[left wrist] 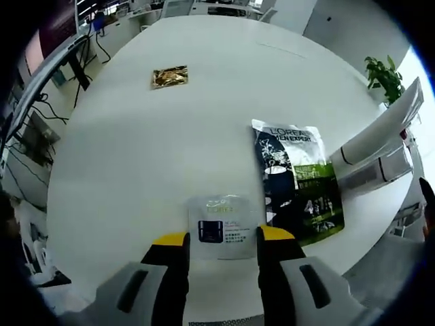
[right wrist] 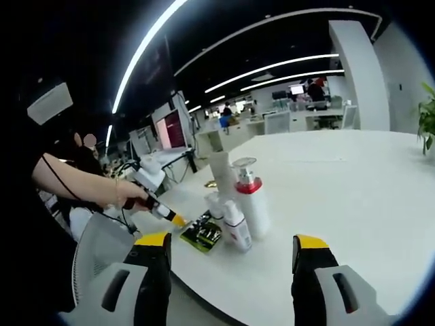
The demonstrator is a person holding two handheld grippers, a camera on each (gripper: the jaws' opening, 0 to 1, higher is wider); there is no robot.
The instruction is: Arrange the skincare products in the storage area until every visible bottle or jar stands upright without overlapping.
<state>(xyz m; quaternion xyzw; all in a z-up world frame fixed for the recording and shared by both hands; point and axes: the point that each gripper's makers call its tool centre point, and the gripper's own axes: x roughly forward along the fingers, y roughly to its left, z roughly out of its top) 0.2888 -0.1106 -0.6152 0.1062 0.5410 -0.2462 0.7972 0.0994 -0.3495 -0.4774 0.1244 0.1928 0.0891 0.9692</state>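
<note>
White round table (left wrist: 136, 156) lay broad; my left gripper (left wrist: 223, 241) clamped a small L'Oréal box (left wrist: 223, 227) for standing up, while my right gripper (right wrist: 231, 255) hung spread before the upright bottles (right wrist: 246, 204).

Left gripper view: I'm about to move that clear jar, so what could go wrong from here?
The jaws of the left gripper flank the clear jar, which stands close to the table edge; a slip might drop it off. The L'Oreal packet lies flat right beside it and could get dragged along. In the right gripper view, the bottle cluster stands tightly packed, so adding the jar may topple one.
</note>
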